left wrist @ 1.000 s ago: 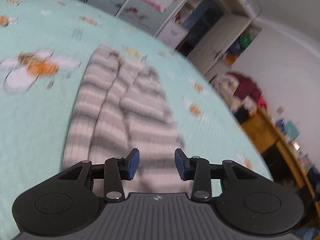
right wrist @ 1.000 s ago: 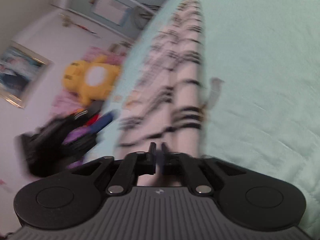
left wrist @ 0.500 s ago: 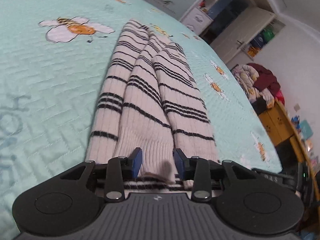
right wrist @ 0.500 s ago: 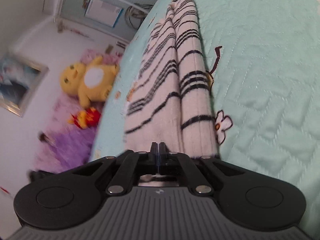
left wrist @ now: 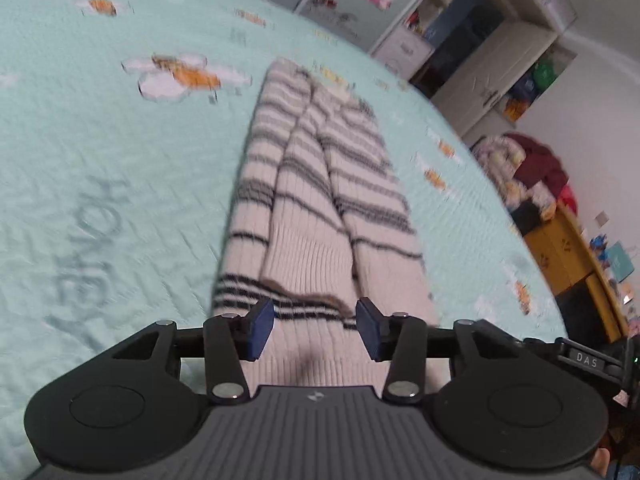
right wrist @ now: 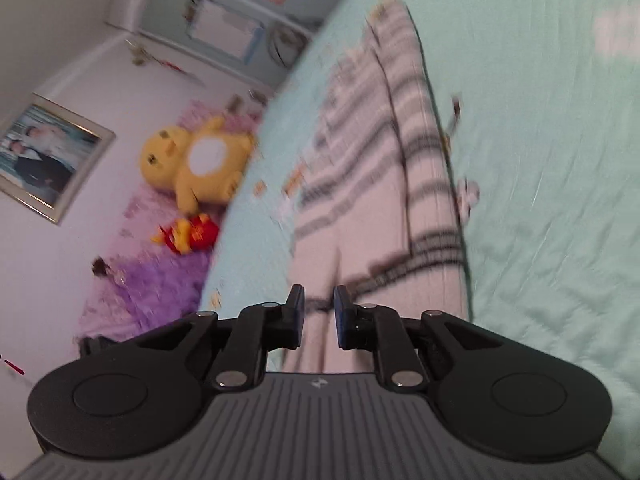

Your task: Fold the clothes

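A striped knit garment [left wrist: 320, 208] is laid out on a mint quilted bedspread [left wrist: 100, 160], already folded lengthwise into a narrow strip of about 3 overlapping panels. Its long axis runs from the near end, under both tools, straight away toward the far end by the wardrobe doors. In the left wrist view the near hem lies directly below and between the blue pads of the left gripper [left wrist: 315, 330]; the jaws have just been opening and stand well apart, with cloth seen in the gap but pressed by neither pad. In the right wrist view the right gripper [right wrist: 319, 316] is seen over the same near end, toward the strip's left edge; its jaws have just been opening too, and a narrow gap is shown with nothing pinched (the frame is blurred, so contact below the pads cannot be told). Both tools are judged about equally near to the near hem. The coming fold is judged to turn on carrying this near end along the long axis toward the far end.
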`<state>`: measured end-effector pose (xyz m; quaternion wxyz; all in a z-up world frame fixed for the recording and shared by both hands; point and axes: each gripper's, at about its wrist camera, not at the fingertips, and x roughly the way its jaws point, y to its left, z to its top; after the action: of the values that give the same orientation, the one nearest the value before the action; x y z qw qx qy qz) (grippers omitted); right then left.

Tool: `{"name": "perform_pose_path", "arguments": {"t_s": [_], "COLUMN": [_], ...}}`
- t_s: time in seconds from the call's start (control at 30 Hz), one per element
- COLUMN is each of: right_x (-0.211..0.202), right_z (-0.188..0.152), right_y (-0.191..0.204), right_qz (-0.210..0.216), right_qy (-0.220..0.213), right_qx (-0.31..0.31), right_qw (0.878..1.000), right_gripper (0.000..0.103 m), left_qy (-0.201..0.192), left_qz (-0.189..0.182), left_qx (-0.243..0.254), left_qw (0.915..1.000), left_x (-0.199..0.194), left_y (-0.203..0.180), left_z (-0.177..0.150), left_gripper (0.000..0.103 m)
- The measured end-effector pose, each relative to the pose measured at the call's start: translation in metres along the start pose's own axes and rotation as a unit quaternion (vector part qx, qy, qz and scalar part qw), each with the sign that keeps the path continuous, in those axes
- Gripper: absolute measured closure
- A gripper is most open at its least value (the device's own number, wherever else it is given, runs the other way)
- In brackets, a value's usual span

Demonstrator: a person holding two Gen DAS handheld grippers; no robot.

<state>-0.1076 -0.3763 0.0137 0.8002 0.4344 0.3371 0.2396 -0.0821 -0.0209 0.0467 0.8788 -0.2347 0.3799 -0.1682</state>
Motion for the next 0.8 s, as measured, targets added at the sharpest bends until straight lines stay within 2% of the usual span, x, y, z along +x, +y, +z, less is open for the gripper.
{"name": "perform_pose_path", "arguments": {"t_s": [0.1, 0.23, 0.3, 0.37, 0.43, 0.7, 0.8], "right_x": [-0.018, -0.013, 0.000, 0.017, 0.032, 0.057, 0.058], "right_z": [-0.005, -0.036, -0.057, -0.075, -0.087, -0.107, -0.112], "right_y": [0.004, 0.024, 0.039, 0.055, 0.064, 0.069, 0.070], "right_qz": [-0.028, -0.092, -0.133, -0.172, -0.204, -0.285, -0.302], "right_qy": [-0.025, -0.020, -0.014, -0.004, 0.000, -0.001, -0.001], "right_qx": [-0.014, -0.108, -0.188, -0.271, -0.325, -0.405, -0.420], "right_qw": [0.999, 0.990, 0.973, 0.947, 0.923, 0.869, 0.856], "right_gripper": [0.086, 0.086, 0.085, 0.084, 0.083, 0.078, 0.079], "left_qy": [-0.006, -0.005, -0.006, -0.007, -0.008, 0.005, 0.010], "left_qz": [-0.013, -0.021, -0.024, -0.018, -0.011, -0.017, -0.019], "left_qx": [-0.002, -0.001, -0.011, -0.015, -0.019, -0.022, -0.022], "left_qw": [0.9999, 0.9998, 0.9996, 0.9997, 0.9997, 0.9996, 0.9995], "left_x": [-0.016, -0.024, -0.027, -0.028, -0.029, -0.020, -0.017], "left_y": [0.003, 0.008, 0.013, 0.017, 0.021, 0.024, 0.025], "left_z": [-0.006, -0.019, -0.022, -0.023, -0.023, -0.025, -0.027], "left_gripper": [0.055, 0.055, 0.055, 0.055, 0.055, 0.055, 0.055]}}
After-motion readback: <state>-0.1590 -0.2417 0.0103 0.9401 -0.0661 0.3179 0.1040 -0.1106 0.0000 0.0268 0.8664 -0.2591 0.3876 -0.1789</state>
